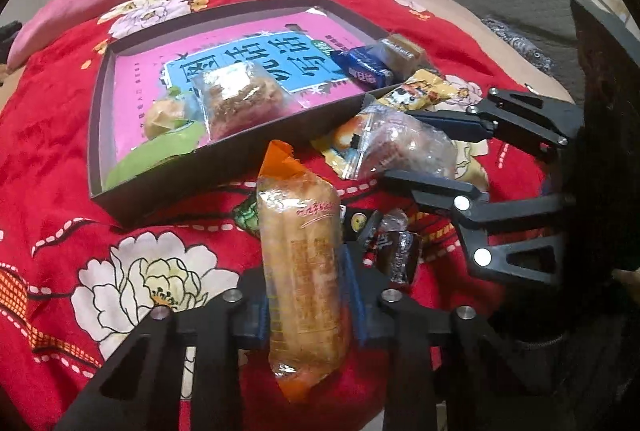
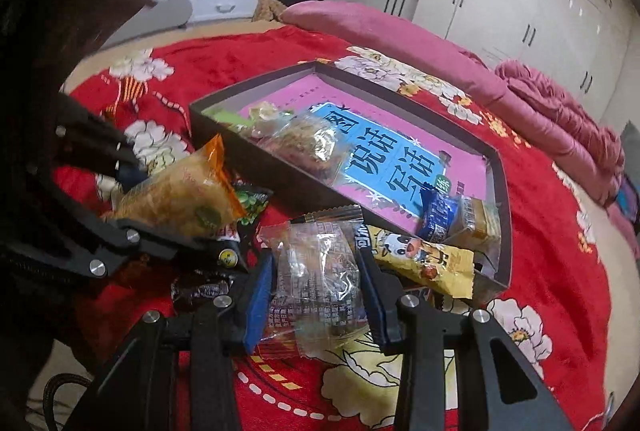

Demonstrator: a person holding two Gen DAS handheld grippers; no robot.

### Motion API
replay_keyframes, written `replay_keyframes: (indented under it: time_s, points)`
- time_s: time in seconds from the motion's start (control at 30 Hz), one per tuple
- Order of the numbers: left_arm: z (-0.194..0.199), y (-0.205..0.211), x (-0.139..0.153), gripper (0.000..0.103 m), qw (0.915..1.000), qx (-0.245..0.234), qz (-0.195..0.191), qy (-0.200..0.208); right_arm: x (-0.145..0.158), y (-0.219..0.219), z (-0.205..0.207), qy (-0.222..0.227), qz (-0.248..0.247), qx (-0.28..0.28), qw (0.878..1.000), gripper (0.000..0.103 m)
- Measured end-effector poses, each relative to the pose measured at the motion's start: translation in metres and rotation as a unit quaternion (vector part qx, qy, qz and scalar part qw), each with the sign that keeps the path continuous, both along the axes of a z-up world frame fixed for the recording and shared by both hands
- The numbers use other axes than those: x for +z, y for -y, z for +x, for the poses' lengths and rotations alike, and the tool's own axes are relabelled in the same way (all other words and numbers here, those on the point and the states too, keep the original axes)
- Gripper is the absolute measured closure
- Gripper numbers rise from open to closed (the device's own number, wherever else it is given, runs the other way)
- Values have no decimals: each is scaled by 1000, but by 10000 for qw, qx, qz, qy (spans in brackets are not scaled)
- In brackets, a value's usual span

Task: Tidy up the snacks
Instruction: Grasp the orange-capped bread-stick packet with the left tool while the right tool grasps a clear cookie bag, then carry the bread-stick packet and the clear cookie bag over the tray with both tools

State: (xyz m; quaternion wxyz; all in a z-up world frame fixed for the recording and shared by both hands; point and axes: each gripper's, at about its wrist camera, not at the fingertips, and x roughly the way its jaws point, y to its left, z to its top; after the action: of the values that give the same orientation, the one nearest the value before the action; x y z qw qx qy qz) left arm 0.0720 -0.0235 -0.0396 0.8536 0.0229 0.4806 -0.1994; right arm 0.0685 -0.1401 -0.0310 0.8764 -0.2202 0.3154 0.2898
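Left claw (image 1: 306, 311) clamped on orange-ended snack pack (image 1: 300, 271); right claw (image 2: 316, 291) pinched clear-wrapped snack (image 2: 316, 267), both presumably bound for box (image 1: 224, 175), centre frame.

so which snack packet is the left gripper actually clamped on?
The long orange-ended bread packet, upright between the left gripper pads. The clear packet sits in the right gripper; the others lie loose.

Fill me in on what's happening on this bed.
A person is sorting snacks into a shallow box on the red floral blanket. The left gripper is shut on an orange-ended packet; the right gripper clamps a clear wrapped snack. Several snacks already lie in the box.
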Motion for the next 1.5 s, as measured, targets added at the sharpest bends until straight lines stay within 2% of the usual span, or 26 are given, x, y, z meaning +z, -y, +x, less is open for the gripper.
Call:
replay_keyframes:
  time_s: [0.17, 0.33, 0.67, 1.2, 1.5]
  points:
    - [1, -11, 7, 79, 9994, 165, -288, -34, 4, 4, 5, -164, 289, -99, 9994, 62]
    - [2, -24, 21, 79, 9964, 364, -761, 37, 11, 10, 12, -334, 653, -209, 9971, 62]
    - [9, -28, 31, 79, 9943, 589, -870, 181, 22, 17, 23, -567, 1228, -432, 9899, 62]
    - [29, -29, 32, 79, 9914, 917, -923, 144, 26, 27, 33, -632, 1471, -679, 9848, 62]
    - [41, -61, 41, 79, 9832, 1406, -1116, 335, 31, 37, 37, -570, 1611, -816, 9819, 62]
